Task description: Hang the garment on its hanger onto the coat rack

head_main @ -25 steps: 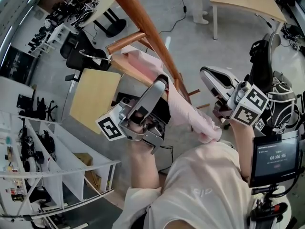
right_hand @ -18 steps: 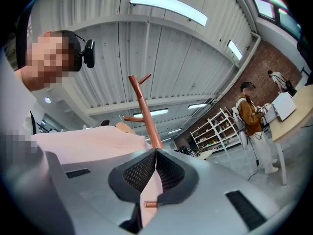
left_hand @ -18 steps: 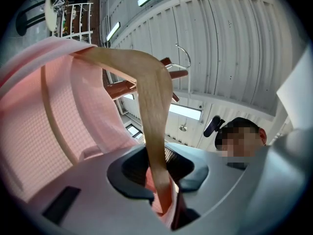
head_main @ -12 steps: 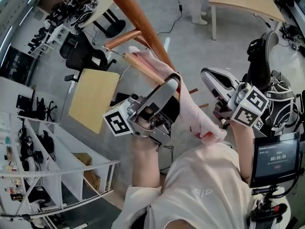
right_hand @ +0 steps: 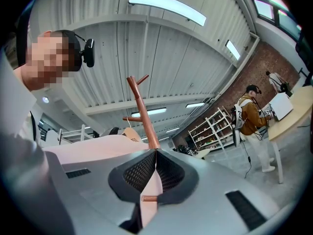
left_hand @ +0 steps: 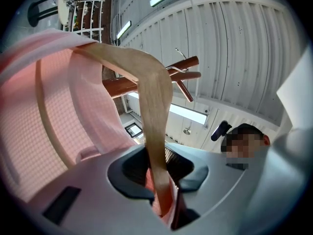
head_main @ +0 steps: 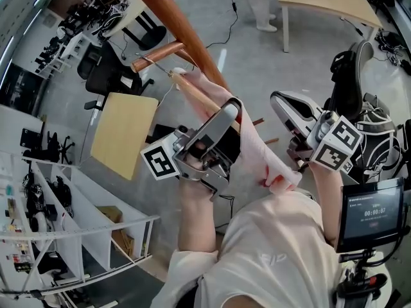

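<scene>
The left gripper's [left_hand: 159,177] jaws stand narrow, clamped on the pale wooden hanger [left_hand: 154,111]. Its thin metal hook [left_hand: 182,54], lately below the red-brown wooden coat rack's [head_main: 192,34] short peg [head_main: 157,53], has come right up to it; likely only seating remains. The right gripper's [right_hand: 155,173] jaws pinch the pink checked garment [head_main: 257,153] on the person's side of the rack.

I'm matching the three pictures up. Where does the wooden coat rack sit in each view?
Head view: coat rack slants from the top edge down towards centre.
Left gripper view: coat rack pegs at centre, behind the hanger.
Right gripper view: coat rack is a thin upright pole at centre.
Shared landmark: the pink garment.
</scene>
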Demonstrator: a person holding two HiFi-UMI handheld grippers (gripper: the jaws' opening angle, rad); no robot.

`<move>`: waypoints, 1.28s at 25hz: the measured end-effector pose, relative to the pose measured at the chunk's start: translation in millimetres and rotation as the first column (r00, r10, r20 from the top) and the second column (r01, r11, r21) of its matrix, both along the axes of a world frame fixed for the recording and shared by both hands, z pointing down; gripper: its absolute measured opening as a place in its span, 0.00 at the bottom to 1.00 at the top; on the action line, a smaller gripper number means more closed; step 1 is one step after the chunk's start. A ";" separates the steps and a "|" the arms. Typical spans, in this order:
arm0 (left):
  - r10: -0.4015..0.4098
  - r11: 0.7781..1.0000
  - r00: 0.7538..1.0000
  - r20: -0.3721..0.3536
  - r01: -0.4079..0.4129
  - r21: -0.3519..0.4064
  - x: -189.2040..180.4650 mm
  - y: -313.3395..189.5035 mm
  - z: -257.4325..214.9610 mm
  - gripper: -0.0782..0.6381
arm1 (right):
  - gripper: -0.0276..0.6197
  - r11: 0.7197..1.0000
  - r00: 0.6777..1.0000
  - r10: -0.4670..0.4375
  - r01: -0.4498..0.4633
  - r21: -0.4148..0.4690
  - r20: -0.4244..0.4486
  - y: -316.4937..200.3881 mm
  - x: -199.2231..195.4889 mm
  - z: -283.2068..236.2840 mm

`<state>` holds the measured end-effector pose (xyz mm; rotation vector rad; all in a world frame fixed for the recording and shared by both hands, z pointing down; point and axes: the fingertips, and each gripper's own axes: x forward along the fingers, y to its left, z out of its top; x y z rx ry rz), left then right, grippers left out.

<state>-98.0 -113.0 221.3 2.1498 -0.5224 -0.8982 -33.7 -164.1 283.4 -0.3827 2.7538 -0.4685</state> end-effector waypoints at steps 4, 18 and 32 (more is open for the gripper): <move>0.005 1.000 1.000 -0.003 -0.006 -0.017 1.2 -4.1 7.9 0.23 | 0.06 1.000 1.000 0.000 0.000 -0.001 -0.006 -0.5 0.0 1.1; 0.042 0.996 0.999 -0.010 -0.043 -0.073 8.4 -25.5 33.1 0.22 | 0.06 0.999 0.999 0.033 -0.033 -0.012 -0.024 -10.1 4.4 5.4; 0.060 0.998 0.998 0.017 -0.060 -0.037 17.4 -34.3 42.3 0.22 | 0.06 0.995 0.995 0.093 -0.094 -0.015 -0.046 -15.7 17.0 12.0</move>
